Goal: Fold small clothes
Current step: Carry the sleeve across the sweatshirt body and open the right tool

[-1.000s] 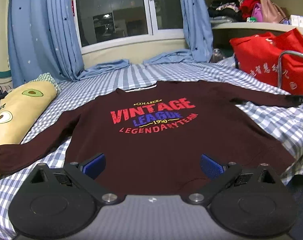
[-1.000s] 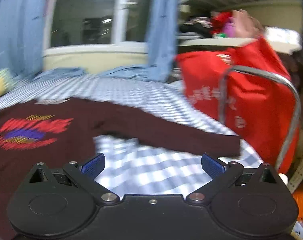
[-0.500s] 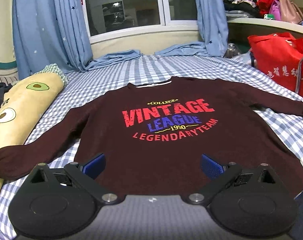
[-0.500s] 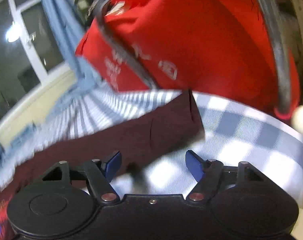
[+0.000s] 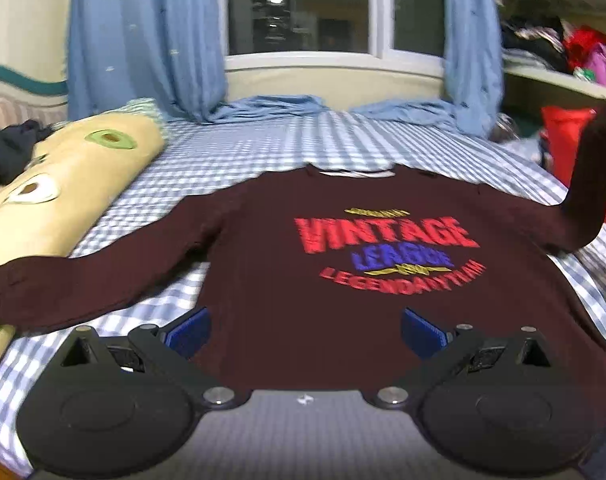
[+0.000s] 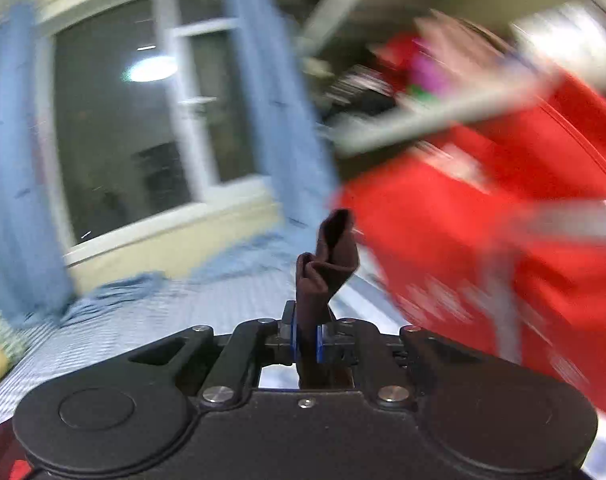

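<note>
A dark maroon sweater [image 5: 343,280] with a red and blue "VINTAGE LEAGUE" print lies flat, front up, on the blue checked bed [image 5: 231,152]. Its left sleeve [image 5: 103,276] stretches out toward the pillow. Its right sleeve [image 5: 591,184] is lifted off the bed at the right edge of the left wrist view. My right gripper [image 6: 306,342] is closing its jaws, and the blue pads press on that sleeve's cuff [image 6: 327,264], which sticks up between them. My left gripper [image 5: 305,330] hovers open over the sweater's hem, holding nothing.
A yellow avocado-print pillow [image 5: 63,192] lies along the bed's left side. A red bag [image 6: 483,240] stands off the right edge, below cluttered shelves [image 5: 563,52]. Blue curtains [image 5: 143,40] and a window [image 5: 303,8] are behind the bed. Dark clothing [image 5: 7,140] sits far left.
My right gripper went to the right sleeve's cuff, shut on it and raised it off the bed. My left gripper drifted left along the hem and stayed open.
</note>
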{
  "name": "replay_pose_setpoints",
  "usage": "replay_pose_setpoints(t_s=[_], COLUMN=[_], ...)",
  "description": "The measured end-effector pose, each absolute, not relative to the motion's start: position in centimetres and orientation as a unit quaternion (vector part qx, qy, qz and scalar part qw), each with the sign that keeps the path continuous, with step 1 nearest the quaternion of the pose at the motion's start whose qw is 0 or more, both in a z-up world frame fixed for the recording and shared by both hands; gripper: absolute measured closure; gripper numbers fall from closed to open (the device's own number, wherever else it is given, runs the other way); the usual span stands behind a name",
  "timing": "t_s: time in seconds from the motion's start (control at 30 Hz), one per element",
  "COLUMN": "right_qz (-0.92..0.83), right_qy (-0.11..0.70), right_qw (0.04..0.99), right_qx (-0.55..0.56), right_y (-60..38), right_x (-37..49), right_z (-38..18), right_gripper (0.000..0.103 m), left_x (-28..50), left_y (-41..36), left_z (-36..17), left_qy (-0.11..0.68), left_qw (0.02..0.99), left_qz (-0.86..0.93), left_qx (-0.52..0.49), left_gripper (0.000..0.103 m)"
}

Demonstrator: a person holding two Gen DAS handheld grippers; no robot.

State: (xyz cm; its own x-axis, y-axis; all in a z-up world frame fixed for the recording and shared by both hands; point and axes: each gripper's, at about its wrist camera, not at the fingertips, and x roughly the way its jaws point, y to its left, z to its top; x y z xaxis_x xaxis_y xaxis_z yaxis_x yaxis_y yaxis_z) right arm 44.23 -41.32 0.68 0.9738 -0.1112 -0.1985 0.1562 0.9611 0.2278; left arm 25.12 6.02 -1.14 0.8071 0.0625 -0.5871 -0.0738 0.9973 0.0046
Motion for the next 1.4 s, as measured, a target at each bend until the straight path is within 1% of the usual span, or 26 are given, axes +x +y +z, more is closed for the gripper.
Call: replay_pose_setpoints(t_s=[0.07, 0.13, 0.27, 0.33, 0.43, 0.57, 0.67, 0.77, 0.97, 1.03, 1.1, 1.13, 1.2, 1.23, 1.27, 1.3, 1.33, 1.4], right_qz=[-0.03, -0.001, 0.063, 0.092, 0.126, 0.152, 0.168, 0.18, 0.187, 0.19, 0.207, 0.21, 0.238, 0.257, 0.268, 0.276, 0.278, 0.263], right_qy=[0.092, 0.097, 0.129, 0.147, 0.187, 0.255, 0.295, 0.329, 0.33, 0.33, 0.339, 0.338, 0.339, 0.342, 0.345, 0.344, 0.337, 0.322], right_qw=[0.992, 0.995, 0.99, 0.984, 0.972, 0.948, 0.93, 0.913, 0.902, 0.899, 0.892, 0.892, 0.889, 0.89, 0.89, 0.892, 0.896, 0.909], right_qx=[0.076, 0.039, -0.003, -0.033, -0.065, -0.115, -0.14, -0.158, -0.207, -0.217, -0.216, -0.217, -0.193, -0.159, -0.131, -0.1, -0.073, -0.038], right_y=[-34.6, -29.0, -16.0, -9.8, -2.1, 5.6, 8.6, 9.8, 11.6, 12.0, 12.3, 12.5, 12.3, 11.5, 10.8, 9.8, 8.7, 6.8], right_x=[46.9, 49.4, 55.4, 57.9, 59.4, 60.5, 60.2, 60.6, 60.2, 60.2, 59.8, 59.6, 59.4, 59.1, 58.9, 58.7, 58.6, 58.8], right_z=[4.5, 6.8, 6.7, 4.7, 0.9, -5.9, -10.4, -12.9, -15.0, -15.3, -15.5, -15.5, -14.4, -13.4, -12.6, -11.6, -10.6, -9.4], right_gripper=[0.095, 0.095, 0.095, 0.095, 0.095, 0.095, 0.095, 0.095, 0.094, 0.09, 0.071, 0.064, 0.064, 0.063, 0.058, 0.049, 0.043, 0.043], left_x=[24.6, 23.8, 22.4, 21.6, 20.5, 19.2, 18.7, 18.5, 18.7, 18.5, 18.3, 18.1, 17.8, 17.6, 17.4, 17.2, 17.2, 17.4], left_y=[8.3, 10.6, 14.8, 16.8, 19.2, 21.2, 22.0, 22.3, 21.6, 21.4, 21.4, 21.4, 21.7, 22.0, 22.2, 22.5, 22.9, 23.5], left_z=[-0.7, -0.2, 0.2, 0.2, -0.2, -0.6, -0.7, -0.7, -0.4, -0.1, 0.0, 0.1, 0.3, 0.3, 0.4, 0.3, 0.1, -0.4], left_qy=[0.302, 0.293, 0.282, 0.281, 0.283, 0.289, 0.291, 0.29, 0.288, 0.284, 0.283, 0.283, 0.284, 0.283, 0.281, 0.282, 0.283, 0.287], left_qw=[0.952, 0.954, 0.953, 0.95, 0.946, 0.94, 0.938, 0.939, 0.941, 0.942, 0.942, 0.942, 0.941, 0.94, 0.939, 0.938, 0.936, 0.933], left_qz=[0.047, 0.062, 0.103, 0.122, 0.147, 0.166, 0.173, 0.173, 0.163, 0.163, 0.165, 0.166, 0.176, 0.182, 0.187, 0.194, 0.199, 0.204], left_qx=[-0.024, -0.034, -0.044, -0.052, -0.062, -0.068, -0.073, -0.074, -0.072, -0.07, -0.069, -0.068, -0.064, -0.061, -0.059, -0.059, -0.06, -0.067], left_gripper=[0.001, 0.001, 0.001, 0.001, 0.001, 0.001, 0.001, 0.001, 0.001, 0.001, 0.001, 0.001, 0.001, 0.001, 0.001, 0.001, 0.001, 0.001])
